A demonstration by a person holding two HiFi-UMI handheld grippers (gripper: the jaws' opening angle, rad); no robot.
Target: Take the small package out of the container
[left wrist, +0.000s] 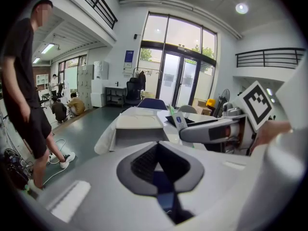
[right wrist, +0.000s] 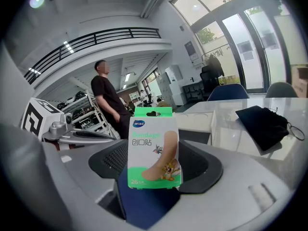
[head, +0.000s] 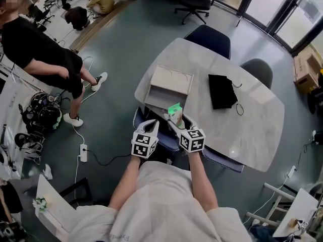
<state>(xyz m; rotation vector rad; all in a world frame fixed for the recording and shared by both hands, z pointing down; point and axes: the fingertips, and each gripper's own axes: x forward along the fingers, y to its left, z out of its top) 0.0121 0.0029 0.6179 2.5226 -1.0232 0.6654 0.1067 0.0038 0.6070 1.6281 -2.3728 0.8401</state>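
A small green and white bandage package [head: 174, 111] [right wrist: 155, 148] stands upright between the jaws of my right gripper [head: 175, 119] [right wrist: 156, 166], which is shut on it. It is held above the near edge of the marble table [head: 252, 130], just in front of the beige box container [head: 169, 86] [right wrist: 198, 121]. The left gripper view shows the same package [left wrist: 179, 121] at the tip of the right gripper, past the container [left wrist: 138, 121]. My left gripper [head: 151, 126] [left wrist: 161, 173] hangs beside it off the table edge, jaws together and empty.
A black pouch [head: 222, 91] [right wrist: 263, 124] lies on the table right of the container. A navy chair [head: 212, 37] and a grey chair [head: 260, 69] stand at the far side. A person in black [head: 45, 59] stands to the left, with cables on the floor [head: 83, 153].
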